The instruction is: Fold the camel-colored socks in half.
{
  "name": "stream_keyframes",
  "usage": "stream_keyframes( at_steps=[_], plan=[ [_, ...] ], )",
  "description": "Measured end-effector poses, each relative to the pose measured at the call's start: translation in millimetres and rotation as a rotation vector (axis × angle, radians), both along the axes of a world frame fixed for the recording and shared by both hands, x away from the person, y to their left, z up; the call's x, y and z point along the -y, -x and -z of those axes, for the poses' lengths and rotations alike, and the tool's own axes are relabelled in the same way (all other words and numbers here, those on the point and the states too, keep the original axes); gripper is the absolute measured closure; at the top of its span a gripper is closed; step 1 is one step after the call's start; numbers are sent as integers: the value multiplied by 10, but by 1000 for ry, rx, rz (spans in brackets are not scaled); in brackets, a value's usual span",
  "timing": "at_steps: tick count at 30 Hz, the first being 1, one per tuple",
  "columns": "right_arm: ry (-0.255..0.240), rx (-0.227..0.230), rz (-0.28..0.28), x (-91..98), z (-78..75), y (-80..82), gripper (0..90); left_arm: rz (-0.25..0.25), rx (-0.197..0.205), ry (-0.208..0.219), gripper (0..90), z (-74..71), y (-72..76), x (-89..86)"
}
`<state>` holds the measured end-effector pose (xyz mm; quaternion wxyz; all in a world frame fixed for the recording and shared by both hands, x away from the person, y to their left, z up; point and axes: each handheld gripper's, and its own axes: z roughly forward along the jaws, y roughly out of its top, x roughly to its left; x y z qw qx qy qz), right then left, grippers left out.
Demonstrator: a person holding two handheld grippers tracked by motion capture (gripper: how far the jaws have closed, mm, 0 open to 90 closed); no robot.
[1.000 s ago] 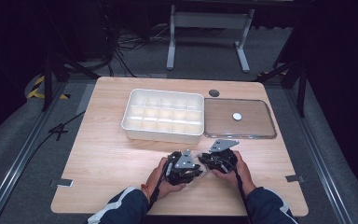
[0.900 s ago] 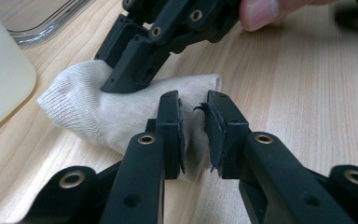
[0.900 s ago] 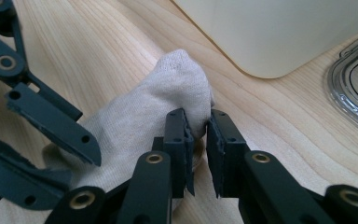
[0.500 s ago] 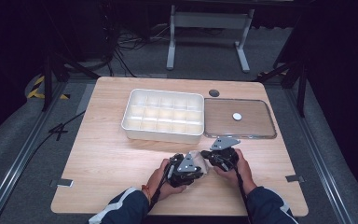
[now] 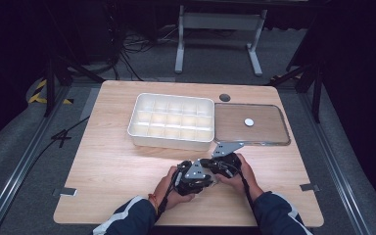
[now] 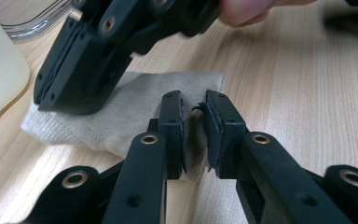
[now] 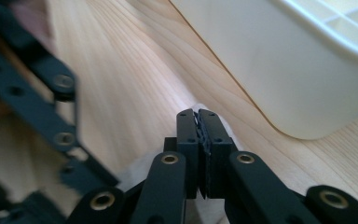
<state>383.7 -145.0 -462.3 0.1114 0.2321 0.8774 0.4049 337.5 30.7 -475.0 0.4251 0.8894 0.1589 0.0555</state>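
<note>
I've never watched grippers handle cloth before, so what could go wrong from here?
Both grippers pinch one small beige cloth on the table. The left gripper holds just a fold at its edge, so the fabric might slip free. The right gripper is close beside it; pulling apart could stretch the cloth, and the white divided box stands close by.

A: The high view hangs above the near edge, looking forward and down over the whole worktop (image 5: pixel 127 166).

B: Both gripper views sit low, very close (nearly skimming the wood); all 3 share the white tray (image 5: pixel 171 120).
</note>
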Motion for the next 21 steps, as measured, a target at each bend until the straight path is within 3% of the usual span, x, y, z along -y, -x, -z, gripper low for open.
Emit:
stream_keyframes(
  at_steps=[7, 11, 14, 16, 19, 21],
  plan=[
    [27, -6, 75, 17, 87, -122, 886, -6, -2, -3, 777, -1, 8, 1],
    [63, 20, 104, 57, 64, -133, 886, -4, -2, 0, 777, 1, 4, 2],
    [40, 6, 125, 170, 40, -162, 885, -2, -1, -3, 778, -2, 1, 3],
    [-5, -2, 130, 237, -27, -140, 874, -3, -8, 2, 778, 1, -4, 0],
    [-71, 19, 80, 279, -170, -38, 866, 0, -4, 2, 778, 1, -9, 4],
    [-77, 22, 50, 254, -203, 14, 857, 0, -5, 0, 778, -1, -9, 9]
  ],
)
